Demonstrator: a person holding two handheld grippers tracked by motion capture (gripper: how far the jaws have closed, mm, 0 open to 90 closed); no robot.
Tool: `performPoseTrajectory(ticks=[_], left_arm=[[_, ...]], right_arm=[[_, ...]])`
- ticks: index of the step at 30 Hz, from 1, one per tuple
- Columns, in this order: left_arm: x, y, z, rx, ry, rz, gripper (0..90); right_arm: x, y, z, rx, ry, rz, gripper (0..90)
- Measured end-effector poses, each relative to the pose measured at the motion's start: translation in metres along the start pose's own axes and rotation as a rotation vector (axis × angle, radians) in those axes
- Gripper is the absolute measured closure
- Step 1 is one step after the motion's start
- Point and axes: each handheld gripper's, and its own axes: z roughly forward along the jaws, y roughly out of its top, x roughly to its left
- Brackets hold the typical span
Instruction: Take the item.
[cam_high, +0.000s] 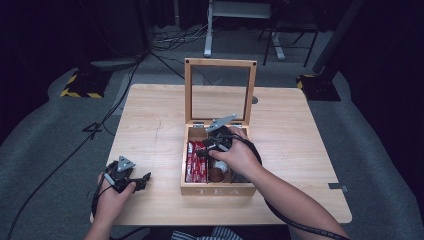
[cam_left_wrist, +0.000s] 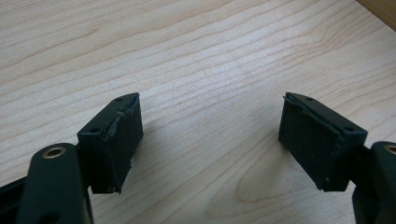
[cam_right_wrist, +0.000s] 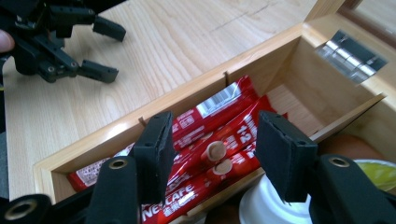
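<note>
Honestly, the trick now is to drop the right gripper straight onto one coffee stick in the left slot of the tea box, pads on its long edges, so only one comes up. Its jaws stand half open above the sticks, nothing pinched yet. The left gripper sits wide and empty on the table, well left of the box. Count: roughly three red sticks, one box, two grippers, plus something white and brown in the next slot.

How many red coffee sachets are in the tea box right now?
3 red sachets can be made out, lying side by side lengthwise in the left compartment of the tea box; the right gripper hangs over them, so more may be hidden.
</note>
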Motion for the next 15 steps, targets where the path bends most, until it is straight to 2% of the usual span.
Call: performPoseTrajectory(ticks=[6, 7, 13, 15], left_arm=[[0.0, 0.0, 0.0, -0.001, 0.0, 0.0, 21.9], [0.0, 0.0, 0.0, 0.0, 0.0, -0.001, 21.9], [0.0, 0.0, 0.0, 0.0, 0.0, -0.001, 22.0], [0.0, 0.0, 0.0, 0.001, 0.0, -0.001, 22.0]], right_arm=[[0.005, -0.003, 0.006, 0.04, 0.01, 0.012, 50.4], [0.008, -0.004, 0.008, 0.062, 0.008, 0.012, 51.1], [0.019, -0.004, 0.015, 0.128, -0.035, -0.03, 55.2], [0.02, -0.004, 0.016, 0.135, -0.038, -0.029, 55.5]])
